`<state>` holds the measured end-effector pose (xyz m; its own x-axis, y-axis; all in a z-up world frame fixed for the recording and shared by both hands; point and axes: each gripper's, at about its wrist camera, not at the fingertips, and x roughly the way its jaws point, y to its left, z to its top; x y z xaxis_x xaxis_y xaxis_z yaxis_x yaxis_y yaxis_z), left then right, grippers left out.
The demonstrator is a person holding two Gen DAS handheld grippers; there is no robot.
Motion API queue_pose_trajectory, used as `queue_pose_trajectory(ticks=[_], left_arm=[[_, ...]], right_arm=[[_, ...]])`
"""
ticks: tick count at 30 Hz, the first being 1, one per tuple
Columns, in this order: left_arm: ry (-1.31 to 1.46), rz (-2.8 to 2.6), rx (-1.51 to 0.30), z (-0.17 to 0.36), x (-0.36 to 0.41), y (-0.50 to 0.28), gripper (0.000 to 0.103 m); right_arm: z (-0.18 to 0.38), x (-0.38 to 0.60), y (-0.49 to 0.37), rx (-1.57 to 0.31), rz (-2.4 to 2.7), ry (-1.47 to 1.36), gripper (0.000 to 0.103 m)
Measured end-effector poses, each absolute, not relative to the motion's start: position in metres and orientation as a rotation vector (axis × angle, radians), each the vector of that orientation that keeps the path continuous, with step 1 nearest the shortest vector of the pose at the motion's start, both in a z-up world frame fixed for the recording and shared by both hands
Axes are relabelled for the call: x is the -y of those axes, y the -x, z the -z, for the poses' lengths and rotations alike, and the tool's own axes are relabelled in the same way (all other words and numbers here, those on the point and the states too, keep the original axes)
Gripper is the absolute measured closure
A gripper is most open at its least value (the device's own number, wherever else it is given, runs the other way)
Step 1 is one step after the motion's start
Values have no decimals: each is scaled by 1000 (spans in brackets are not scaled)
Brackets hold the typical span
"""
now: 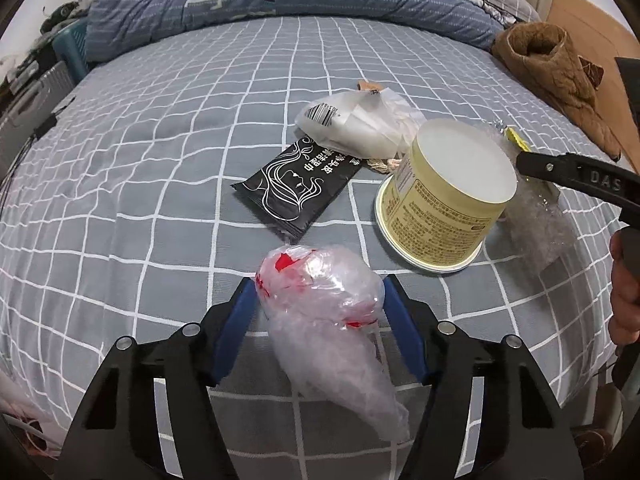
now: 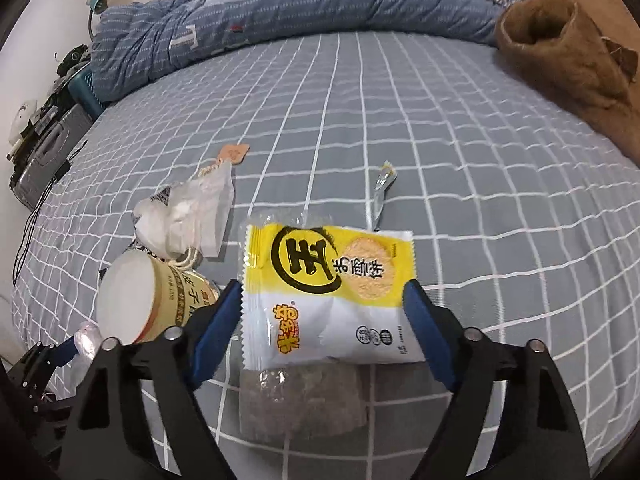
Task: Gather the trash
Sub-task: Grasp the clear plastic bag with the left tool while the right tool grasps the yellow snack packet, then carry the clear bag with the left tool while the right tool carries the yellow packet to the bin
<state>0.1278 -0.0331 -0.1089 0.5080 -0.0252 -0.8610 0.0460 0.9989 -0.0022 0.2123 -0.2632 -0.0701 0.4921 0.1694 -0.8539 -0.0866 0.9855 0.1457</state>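
My left gripper (image 1: 320, 292) is shut on a crumpled clear plastic bag with red print (image 1: 320, 304), held above the bed. My right gripper (image 2: 326, 304) is shut on a yellow and white snack wrapper (image 2: 324, 292). On the checked grey bedsheet (image 1: 160, 160) lie a black sachet (image 1: 294, 188), a white plastic wrapper with a barcode (image 1: 352, 124) and an upturned cream paper cup (image 1: 444, 196). The cup (image 2: 140, 300) and the white wrapper (image 2: 188, 212) also show in the right wrist view. A small silver wrapper strip (image 2: 382, 188) lies beyond the right gripper.
A rolled blue quilt (image 1: 280, 0) runs along the far side of the bed. A brown padded garment (image 1: 556, 76) lies at the right edge. A cabinet with clutter (image 2: 44, 148) stands left of the bed. A small orange tag (image 2: 234, 152) lies on the sheet.
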Motion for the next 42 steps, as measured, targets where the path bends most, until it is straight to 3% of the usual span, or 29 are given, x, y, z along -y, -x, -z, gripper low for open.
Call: queue_pose_trajectory(ticks=[5, 14, 42], left_arm=[[-24, 40, -1032, 112, 33, -128, 41], [-20, 30, -1027, 113, 33, -127, 41], [-20, 3, -996, 83, 33, -98, 42]], right_arm=[[77, 259, -213, -1057, -201, -97, 52], [67, 262, -210, -1030, -208, -100, 68], [24, 248, -152, -898, -137, 27, 72]])
